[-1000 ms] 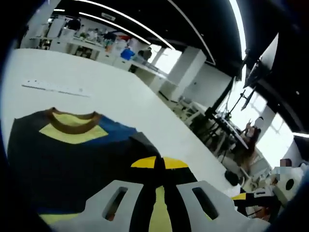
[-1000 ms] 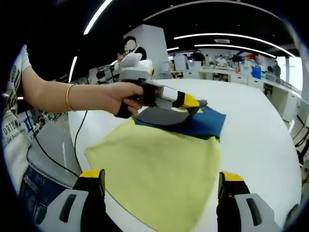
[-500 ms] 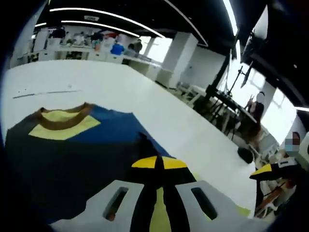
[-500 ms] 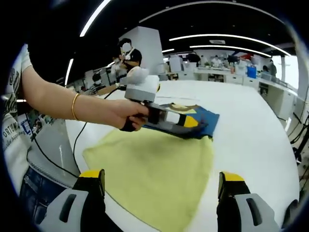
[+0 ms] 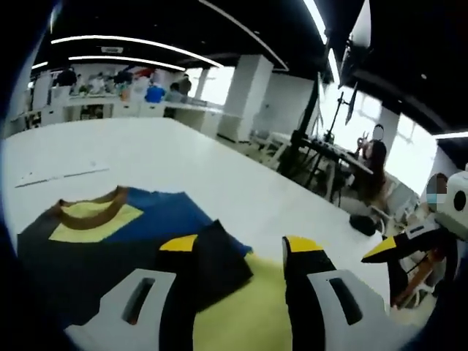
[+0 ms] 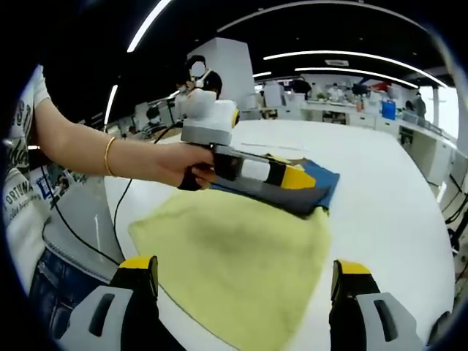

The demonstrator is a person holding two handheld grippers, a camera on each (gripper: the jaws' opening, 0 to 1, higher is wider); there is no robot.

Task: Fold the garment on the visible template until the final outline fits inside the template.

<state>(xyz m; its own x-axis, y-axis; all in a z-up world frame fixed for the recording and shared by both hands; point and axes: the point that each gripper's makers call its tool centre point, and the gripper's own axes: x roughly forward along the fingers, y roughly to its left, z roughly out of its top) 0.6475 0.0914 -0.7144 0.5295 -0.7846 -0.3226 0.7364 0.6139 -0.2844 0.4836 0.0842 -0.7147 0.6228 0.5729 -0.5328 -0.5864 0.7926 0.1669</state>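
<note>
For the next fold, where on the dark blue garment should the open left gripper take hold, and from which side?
Probably the loose dark corner flap of the garment, lying on the yellow template cloth. It sits just ahead of the left gripper, whose jaws stand open around it, so a straight, low approach along the table from the template side should pinch that free edge.

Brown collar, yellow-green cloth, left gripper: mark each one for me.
brown collar (image 5: 91,206): left gripper view, on the neckline band.
yellow-green cloth (image 6: 234,256): right gripper view, on its bare middle.
left gripper (image 6: 303,181): right gripper view, at its yellow jaw tips.
</note>
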